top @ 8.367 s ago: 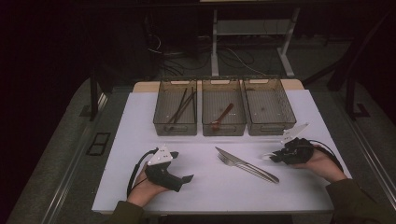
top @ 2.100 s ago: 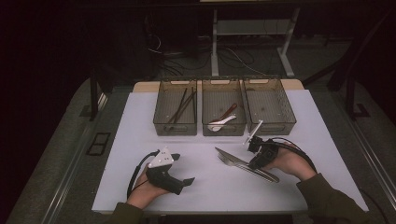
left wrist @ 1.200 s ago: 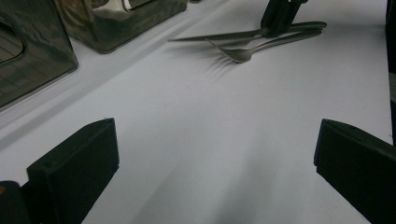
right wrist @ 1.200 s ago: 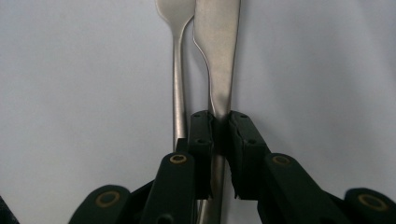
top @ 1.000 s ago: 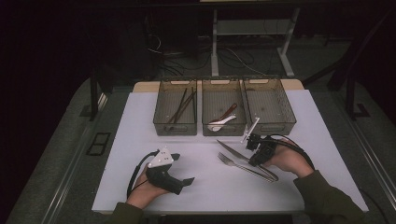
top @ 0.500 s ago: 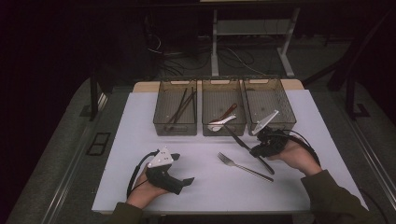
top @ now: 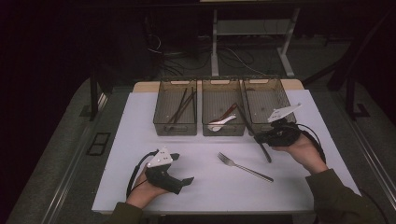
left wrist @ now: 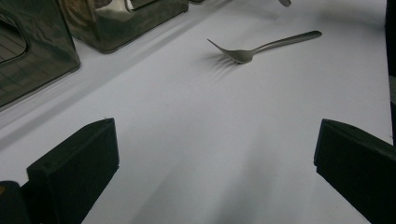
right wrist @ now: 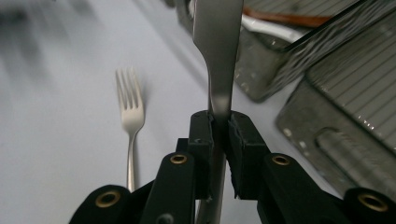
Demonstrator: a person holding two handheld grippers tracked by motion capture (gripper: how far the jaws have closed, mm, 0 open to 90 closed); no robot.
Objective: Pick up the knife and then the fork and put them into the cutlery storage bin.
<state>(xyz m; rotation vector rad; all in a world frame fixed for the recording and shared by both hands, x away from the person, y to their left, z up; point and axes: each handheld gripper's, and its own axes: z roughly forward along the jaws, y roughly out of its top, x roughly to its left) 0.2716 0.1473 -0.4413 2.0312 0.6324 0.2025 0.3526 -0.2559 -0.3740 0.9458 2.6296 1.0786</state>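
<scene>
I've got the right gripper (top: 266,138) clamped tight on the knife (top: 254,130), now lifted off the sheet toward the far-right edge by the 3 trays (top: 267,95). Fork (top: 244,166) stays mid-sheet. Left gripper (top: 180,183) is wide open, empty, near edge. Sorting's 1 drop from done here.

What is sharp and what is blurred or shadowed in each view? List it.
High view: dim room, the white table sheet is the bright patch. Left gripper view: the fork is sharp and its tines cast a soft streaked shadow. Right gripper view: the knife, clamped between the right gripper fingers, blurs towards the top; far left background is smeared.
</scene>
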